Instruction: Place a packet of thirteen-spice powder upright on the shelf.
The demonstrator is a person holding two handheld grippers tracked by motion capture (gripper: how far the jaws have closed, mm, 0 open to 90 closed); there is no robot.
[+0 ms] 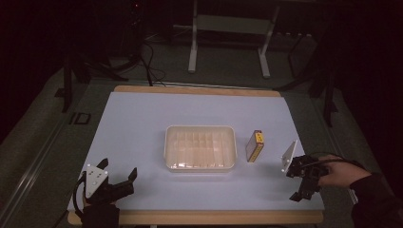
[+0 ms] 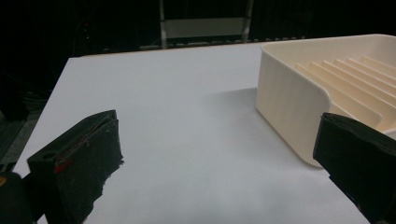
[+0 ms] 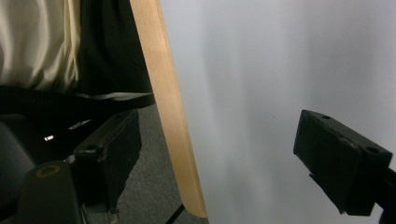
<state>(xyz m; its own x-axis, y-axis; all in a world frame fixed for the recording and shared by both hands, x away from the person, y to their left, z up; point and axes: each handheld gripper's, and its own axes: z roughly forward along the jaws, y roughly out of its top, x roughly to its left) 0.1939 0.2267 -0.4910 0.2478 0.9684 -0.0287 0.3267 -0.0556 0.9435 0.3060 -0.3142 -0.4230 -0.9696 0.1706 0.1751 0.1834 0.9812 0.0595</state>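
I have both claws wide open and empty, left claw [image 1: 119,183] facing the ridged cream tray [image 1: 200,147] mid-tabletop [image 1: 138,118], right claw [image 1: 304,183] at the near edge (pointing off it), beside what looks like a small yellow-labelled box [image 1: 255,146], ready to grab.

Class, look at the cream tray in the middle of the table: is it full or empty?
Empty. The cream tray shows only its own bare ribbed dividers; the small box stands outside it, to its right.

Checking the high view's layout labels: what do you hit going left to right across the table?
left gripper → cream ridged tray → small yellow-topped box → right gripper, with the person's hand behind it.
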